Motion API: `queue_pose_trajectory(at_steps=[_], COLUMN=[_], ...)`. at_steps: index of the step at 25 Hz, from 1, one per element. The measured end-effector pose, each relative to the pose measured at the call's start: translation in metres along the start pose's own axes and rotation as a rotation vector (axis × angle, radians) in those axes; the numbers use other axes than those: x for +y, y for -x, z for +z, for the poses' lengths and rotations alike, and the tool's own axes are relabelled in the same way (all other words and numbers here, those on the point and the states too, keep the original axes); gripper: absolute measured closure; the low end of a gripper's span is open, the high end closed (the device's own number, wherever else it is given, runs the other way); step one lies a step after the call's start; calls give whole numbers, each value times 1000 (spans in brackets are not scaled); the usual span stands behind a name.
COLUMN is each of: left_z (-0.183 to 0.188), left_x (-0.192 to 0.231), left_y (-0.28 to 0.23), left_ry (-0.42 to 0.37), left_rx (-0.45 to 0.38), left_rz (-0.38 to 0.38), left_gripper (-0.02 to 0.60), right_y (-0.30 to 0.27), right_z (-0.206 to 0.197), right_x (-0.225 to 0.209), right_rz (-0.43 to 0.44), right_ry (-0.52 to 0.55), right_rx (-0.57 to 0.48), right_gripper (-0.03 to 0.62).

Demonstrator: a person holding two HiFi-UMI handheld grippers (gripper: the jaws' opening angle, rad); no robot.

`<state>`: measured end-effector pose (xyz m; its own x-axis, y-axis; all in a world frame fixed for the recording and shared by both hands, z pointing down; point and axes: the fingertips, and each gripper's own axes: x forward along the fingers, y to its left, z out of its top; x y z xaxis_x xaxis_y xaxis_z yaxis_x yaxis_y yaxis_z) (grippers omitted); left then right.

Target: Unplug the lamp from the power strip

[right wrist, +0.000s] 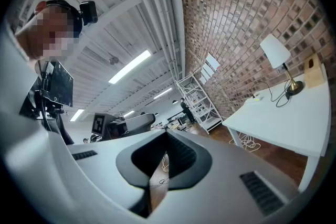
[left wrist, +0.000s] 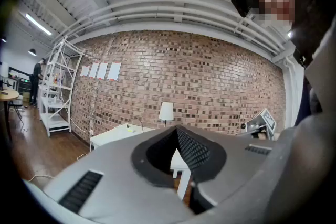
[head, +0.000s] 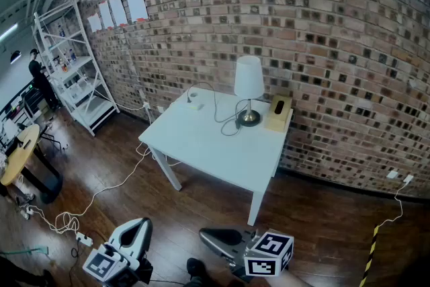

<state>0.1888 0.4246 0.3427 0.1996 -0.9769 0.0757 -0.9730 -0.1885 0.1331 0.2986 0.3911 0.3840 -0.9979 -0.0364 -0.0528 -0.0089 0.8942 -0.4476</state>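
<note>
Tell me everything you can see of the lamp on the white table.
The lamp stands upright near the back edge of the white table, close to the brick wall. It has a white tapered shade, a thin stem and a round brass-looking base. A tan box sits right beside the base. A dark cord leaves the base, loops over the tabletop and runs toward a small white item at the far left corner.

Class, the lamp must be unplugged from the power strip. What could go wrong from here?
1. The cord loops slack by the lamp; tugging it, not the plug, might tip the lamp.
2. The power strip sits near the table edge and may slide off if unheld.
3. A cable trails on the floor; a step could snag it.
</note>
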Motion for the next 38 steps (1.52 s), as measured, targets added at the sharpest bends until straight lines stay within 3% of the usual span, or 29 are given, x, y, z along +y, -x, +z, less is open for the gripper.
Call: queue_pose_trajectory(at_steps=[6,15,22,30,35,38], left_z=[4,28,39,43,43,43], left_x=[45,165,236,262,267,266], left_y=[-10,-24,-26,-24,-39,-50], left_ry=[6,30,47,68,87,57], left_rx=[-30,-52,-77,-105,-93,-77], left_rz=[-13,-46,-72,-68,-78,-74], left_gripper=[565,565,565,565,565,565], right_y=[-39,-156,-220,-244,-250,-253], right_z=[-8,3,26,31,44,44], right_x=[-9,-39,-64,-74,-82,-95], right_rz=[14,-12,-152,-204,-159,-157], right_ry=[4,38,87,89,113,107], right_rx=[69,111,51,77,77,73], right_gripper=[595,595,595,595,595,595])
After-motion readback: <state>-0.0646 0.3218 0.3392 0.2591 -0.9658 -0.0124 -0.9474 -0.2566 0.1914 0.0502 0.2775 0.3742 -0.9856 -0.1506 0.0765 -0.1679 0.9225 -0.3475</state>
